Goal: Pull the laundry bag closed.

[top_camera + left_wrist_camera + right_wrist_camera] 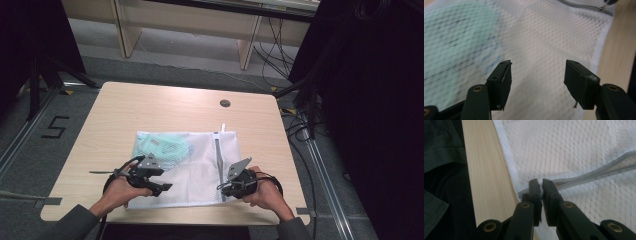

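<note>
A white mesh laundry bag (200, 167) lies flat on the wooden table (150, 105), with a mint green garment (162, 146) inside its far left part. A grey zipper strip (218, 150) runs along the bag's right side. My left gripper (162, 188) hovers over the bag's near left corner, its jaws open with nothing between them; below them lie the mesh (544, 37) and the green garment (454, 45). My right gripper (540, 183) is shut on the bag's hem where the zipper strip (599, 171) ends, at the near right corner (223, 188).
The table's front edge (486, 170) runs just beside the bag's hem, with the person's dark sleeve (441, 157) beyond it. A round grommet (225, 103) sits near the table's far edge. Cables and black stands surround the table on the floor.
</note>
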The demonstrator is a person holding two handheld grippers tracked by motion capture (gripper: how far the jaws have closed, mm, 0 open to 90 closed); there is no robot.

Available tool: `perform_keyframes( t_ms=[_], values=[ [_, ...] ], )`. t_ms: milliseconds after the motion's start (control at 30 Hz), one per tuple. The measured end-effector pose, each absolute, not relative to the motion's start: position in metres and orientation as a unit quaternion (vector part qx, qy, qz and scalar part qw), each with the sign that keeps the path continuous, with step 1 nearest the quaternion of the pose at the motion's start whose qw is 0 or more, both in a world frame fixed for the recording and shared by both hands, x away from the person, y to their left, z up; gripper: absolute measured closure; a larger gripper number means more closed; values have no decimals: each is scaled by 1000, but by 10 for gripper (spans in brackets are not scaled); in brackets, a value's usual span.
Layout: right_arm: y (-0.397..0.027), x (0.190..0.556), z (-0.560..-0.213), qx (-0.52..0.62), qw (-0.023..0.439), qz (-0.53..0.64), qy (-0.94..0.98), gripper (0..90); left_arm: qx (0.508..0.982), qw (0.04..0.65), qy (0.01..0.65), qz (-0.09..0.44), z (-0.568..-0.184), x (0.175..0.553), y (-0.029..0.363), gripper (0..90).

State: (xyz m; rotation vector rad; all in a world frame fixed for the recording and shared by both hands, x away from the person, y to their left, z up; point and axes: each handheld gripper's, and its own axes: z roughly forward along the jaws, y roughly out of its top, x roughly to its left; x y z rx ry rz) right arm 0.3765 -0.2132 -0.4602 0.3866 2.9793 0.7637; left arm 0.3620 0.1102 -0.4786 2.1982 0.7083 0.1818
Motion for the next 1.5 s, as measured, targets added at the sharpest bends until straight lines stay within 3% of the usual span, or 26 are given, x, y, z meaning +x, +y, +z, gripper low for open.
perform_keyframes(
  t_ms=[200,467,733,1033,1267,1300,1500],
  values=[
    [-213,376,-454,137,26,254,957,866,861,450,226,77,-480,343,65,460],
    [-211,375,-447,150,26,262,953,866,872,449,183,70,-492,331,22,477],
    [-209,376,-446,150,26,266,952,866,869,453,173,94,-498,328,3,487],
    [-209,376,-445,158,24,265,951,866,873,450,162,101,-505,326,-13,559],
    [-207,376,-445,153,24,264,952,866,879,435,143,135,-507,328,-21,627],
    [-207,376,-445,152,26,265,952,866,880,436,141,124,-508,327,-22,704],
    [-208,378,-446,148,27,263,953,866,889,425,108,135,-508,328,-23,864]
  ],
)
